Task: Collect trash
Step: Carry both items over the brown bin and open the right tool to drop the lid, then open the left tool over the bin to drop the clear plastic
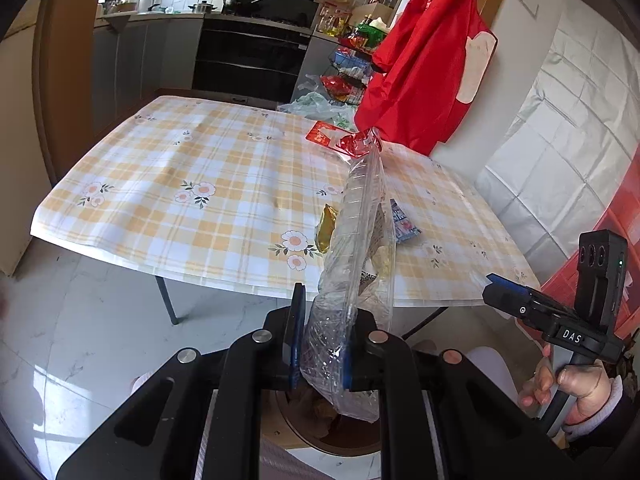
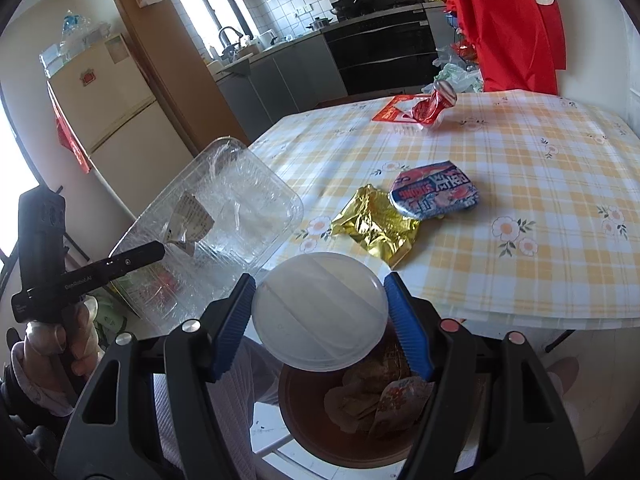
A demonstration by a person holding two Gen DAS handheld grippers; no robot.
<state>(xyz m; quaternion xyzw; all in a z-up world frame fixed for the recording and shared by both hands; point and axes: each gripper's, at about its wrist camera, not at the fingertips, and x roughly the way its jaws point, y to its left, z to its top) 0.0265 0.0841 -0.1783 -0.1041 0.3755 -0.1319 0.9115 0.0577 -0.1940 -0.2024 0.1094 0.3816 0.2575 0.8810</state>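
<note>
Both grippers loaded above the brown bin

Left gripper pinches a clear clamshell tray; right gripper clamps a round white lid.

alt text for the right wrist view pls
The right hand-held gripper grips a round white plastic lid above a brown bin of trash. Beyond it, a checked table holds crumpled wrappers.

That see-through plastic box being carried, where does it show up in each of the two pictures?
Left wrist view: the clear plastic box stands edge-on at centre, clamped in the left tool.
Right wrist view: the box is left of centre, seen broadside.
Shared landmark: the gold wrapper on the checked tablecloth.
</note>
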